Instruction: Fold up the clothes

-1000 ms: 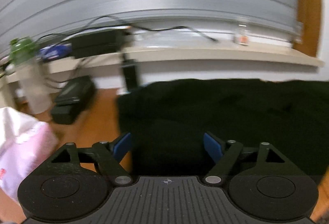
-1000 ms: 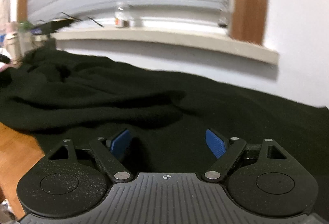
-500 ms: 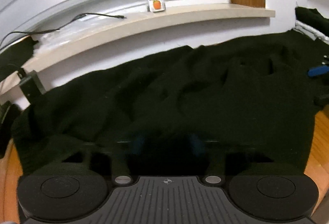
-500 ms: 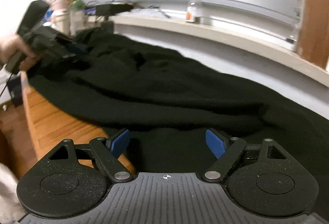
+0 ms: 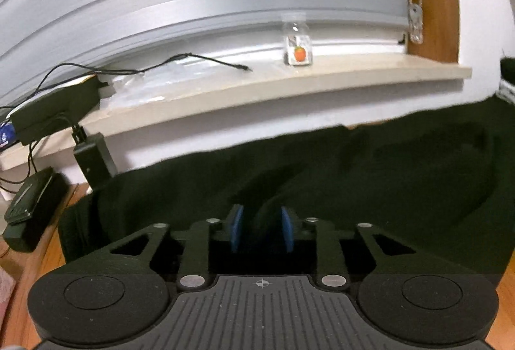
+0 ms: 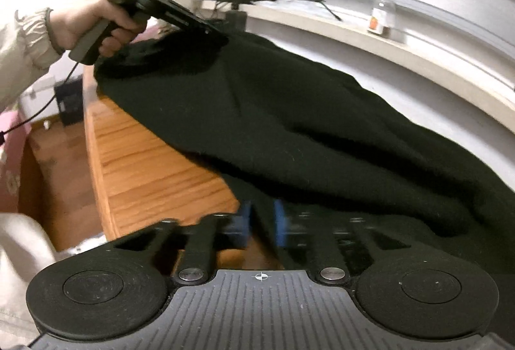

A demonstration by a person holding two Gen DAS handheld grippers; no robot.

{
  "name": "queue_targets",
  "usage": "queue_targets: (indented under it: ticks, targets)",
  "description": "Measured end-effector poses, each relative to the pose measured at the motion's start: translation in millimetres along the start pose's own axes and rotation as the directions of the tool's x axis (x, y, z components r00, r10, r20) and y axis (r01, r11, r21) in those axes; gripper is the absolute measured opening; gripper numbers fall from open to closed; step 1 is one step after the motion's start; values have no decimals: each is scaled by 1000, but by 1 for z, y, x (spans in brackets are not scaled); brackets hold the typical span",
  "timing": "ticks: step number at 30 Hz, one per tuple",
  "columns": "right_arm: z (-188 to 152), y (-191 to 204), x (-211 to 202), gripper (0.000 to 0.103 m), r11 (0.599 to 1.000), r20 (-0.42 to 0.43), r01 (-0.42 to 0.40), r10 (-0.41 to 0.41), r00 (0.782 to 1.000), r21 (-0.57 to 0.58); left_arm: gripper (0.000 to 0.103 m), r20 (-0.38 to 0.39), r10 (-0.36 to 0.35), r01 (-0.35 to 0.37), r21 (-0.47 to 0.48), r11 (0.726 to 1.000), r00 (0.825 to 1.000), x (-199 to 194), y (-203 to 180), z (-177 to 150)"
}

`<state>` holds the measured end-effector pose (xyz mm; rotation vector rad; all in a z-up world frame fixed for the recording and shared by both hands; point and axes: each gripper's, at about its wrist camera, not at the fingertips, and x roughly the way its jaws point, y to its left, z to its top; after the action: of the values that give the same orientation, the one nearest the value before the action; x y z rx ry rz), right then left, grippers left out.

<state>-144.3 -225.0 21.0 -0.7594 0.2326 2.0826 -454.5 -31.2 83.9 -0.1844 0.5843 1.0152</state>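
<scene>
Black garment (image 6: 322,124) drapes over wooden table (image 6: 145,163), one edge lifted off it. We see left gripper (image 5: 261,229) clamped on fabric fold, blue pads (image 5: 237,229) close together. Right gripper (image 6: 261,221) pinches near hem likewise. Hand (image 6: 93,25) grips left tool. Small bottle (image 5: 297,44) stands on windowsill (image 5: 354,76) behind.

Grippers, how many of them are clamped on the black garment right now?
2. The left gripper pinches a fold at the black garment's left end, lifted above the wooden table. The right gripper pinches its near edge, lower down.
</scene>
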Motion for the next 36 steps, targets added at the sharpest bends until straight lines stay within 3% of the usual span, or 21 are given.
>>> queue_targets:
  ticks: [5, 12, 17, 23, 26, 28, 36]
  targets:
    - [7, -5, -6, 2, 1000, 24, -18, 17, 1000, 19, 37, -28, 20, -20, 20, 1000, 999, 9, 5, -16]
    - [33, -24, -58, 2, 992, 124, -81, 69, 990, 94, 42, -55, 70, -72, -19, 997, 996, 39, 31, -20]
    - [26, -15, -73, 2, 990, 79, -123, 117, 990, 69, 43, -76, 117, -120, -40, 992, 990, 51, 40, -23]
    - [18, -5, -68, 4, 989, 27, -135, 134, 991, 57, 48, -90, 99, -105, -68, 992, 991, 56, 53, -24]
    - [23, 1, -64, 14, 991, 35, -130, 128, 991, 45, 51, -95, 82, -91, -92, 992, 992, 59, 58, -24]
    - [27, 7, -54, 28, 993, 22, -116, 116, 993, 17, 51, -96, 76, -86, -104, 991, 992, 58, 60, -24]
    - [31, 22, 11, 32, 990, -76, -135, 131, 988, -49, 52, -61, 112, -115, -54, 992, 992, 41, 47, -25]
